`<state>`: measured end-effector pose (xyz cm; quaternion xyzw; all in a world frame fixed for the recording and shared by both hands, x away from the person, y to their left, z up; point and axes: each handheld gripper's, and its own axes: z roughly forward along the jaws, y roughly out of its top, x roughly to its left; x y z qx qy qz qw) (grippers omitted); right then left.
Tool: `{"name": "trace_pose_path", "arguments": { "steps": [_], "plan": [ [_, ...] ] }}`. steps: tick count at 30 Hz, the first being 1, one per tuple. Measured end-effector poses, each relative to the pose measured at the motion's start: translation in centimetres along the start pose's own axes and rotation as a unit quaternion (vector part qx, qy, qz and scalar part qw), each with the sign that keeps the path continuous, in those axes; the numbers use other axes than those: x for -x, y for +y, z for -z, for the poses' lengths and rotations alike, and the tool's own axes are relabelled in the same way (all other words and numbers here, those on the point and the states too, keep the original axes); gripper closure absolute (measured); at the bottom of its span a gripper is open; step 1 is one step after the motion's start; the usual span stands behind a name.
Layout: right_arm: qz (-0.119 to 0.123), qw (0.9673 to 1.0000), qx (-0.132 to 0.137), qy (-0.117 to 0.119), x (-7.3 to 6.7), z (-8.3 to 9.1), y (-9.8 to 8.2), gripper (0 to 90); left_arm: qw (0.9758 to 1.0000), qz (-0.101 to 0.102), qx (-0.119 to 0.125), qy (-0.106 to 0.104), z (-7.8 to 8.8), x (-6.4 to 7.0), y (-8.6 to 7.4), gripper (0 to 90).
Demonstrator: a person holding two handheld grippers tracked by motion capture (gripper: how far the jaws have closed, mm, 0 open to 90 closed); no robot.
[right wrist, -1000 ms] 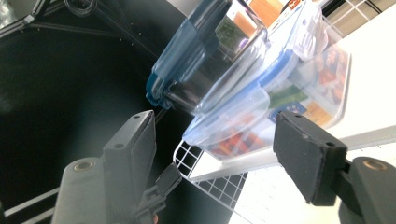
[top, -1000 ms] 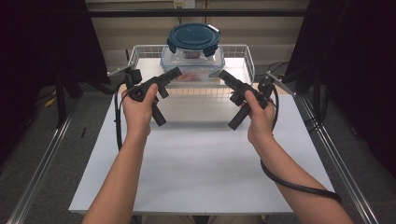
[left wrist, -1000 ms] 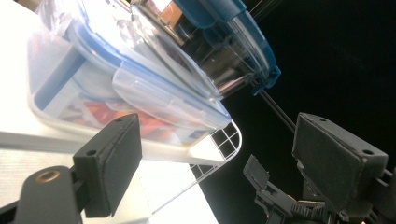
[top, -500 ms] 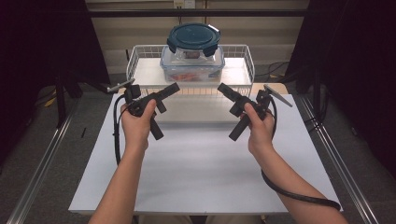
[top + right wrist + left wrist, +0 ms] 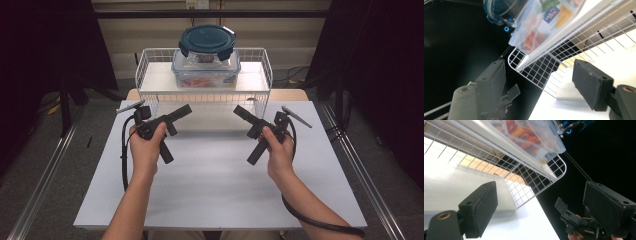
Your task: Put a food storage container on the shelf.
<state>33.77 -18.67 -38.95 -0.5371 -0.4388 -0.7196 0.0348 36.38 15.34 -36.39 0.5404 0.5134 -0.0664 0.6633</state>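
A person holds my left gripper and right gripper above the white table, side by side, just in front of a white wire basket. Both point inward and toward the basket. In the left gripper view, the left gripper is open, its jaws wide apart with nothing between them. The right gripper stands just as open and bare. In the basket sits a clear plastic box of colourful contents. A round container with a dark teal lid rests on top of it.
The wire basket stands on a raised white shelf at the table's far edge, with open space under it. Metal rails run along both sides of the table. Black cables trail from both grippers. Dark curtains flank the scene.
Both hands have drawn the grippers back from the basket toward the person, and lower in the high view. The jaws stay open; the containers have not moved.
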Motion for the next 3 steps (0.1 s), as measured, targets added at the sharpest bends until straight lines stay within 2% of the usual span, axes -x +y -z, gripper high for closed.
{"name": "trace_pose_path", "arguments": {
  "steps": [2,3],
  "plan": [
    [0.003,1.0,-0.001,0.0,0.36,0.22,-0.24,26.6,0.9999,-0.006,-0.009,0.001,0.12,-0.2,-0.16,12.1],
    [0.004,1.0,-0.002,-0.001,0.52,0.33,-0.33,26.4,1.0,-0.003,-0.008,0.001,0.1,-0.21,-0.27,11.9]
  ]
}}
